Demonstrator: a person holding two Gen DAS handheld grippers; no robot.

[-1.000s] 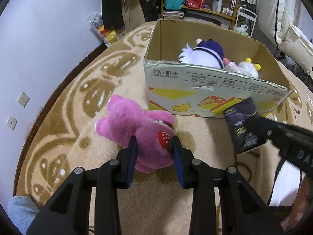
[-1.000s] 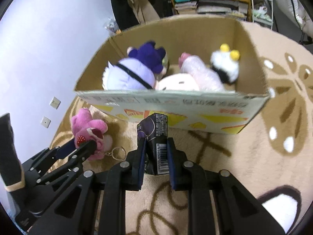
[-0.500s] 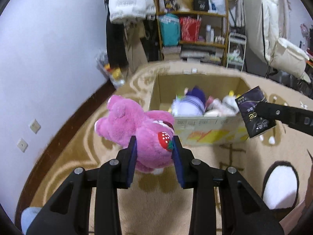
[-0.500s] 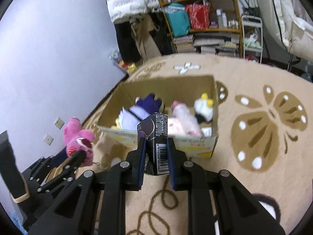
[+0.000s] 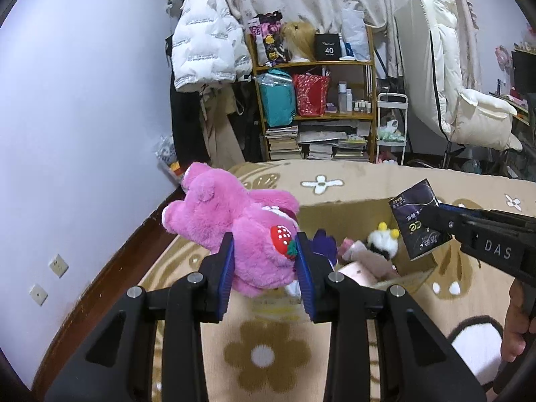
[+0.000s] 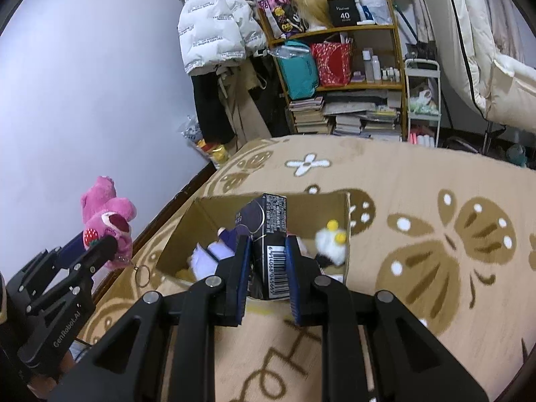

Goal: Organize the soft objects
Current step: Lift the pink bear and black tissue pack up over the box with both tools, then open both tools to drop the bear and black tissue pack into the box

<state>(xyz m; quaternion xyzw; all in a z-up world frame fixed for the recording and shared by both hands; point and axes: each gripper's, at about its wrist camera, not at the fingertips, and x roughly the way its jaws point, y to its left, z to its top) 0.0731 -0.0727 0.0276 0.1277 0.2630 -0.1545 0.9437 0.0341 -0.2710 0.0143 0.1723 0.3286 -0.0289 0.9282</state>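
My left gripper [image 5: 264, 251] is shut on a pink plush bear [image 5: 231, 221] with a strawberry patch and holds it in the air, left of the open cardboard box [image 5: 338, 209]. The bear also shows in the right wrist view [image 6: 107, 214]. My right gripper [image 6: 268, 254] is shut on a dark purple tissue pack [image 6: 269, 234] with a barcode, held above the box [image 6: 187, 231]. The pack shows at the right in the left wrist view [image 5: 418, 221]. Several plush toys lie in the box, among them a white one with yellow ears [image 6: 331, 241].
A beige patterned rug [image 6: 435, 201] covers the floor. A shelf of books and bags [image 5: 318, 107] stands at the back, with a white jacket [image 5: 204, 50] hanging to its left. A white folded chair [image 5: 462, 100] is at the right. The wall is close on the left.
Both grippers have risen well above the rug with their loads. The bear has left the floor. The box now appears lower and smaller, and the room behind has come into view.
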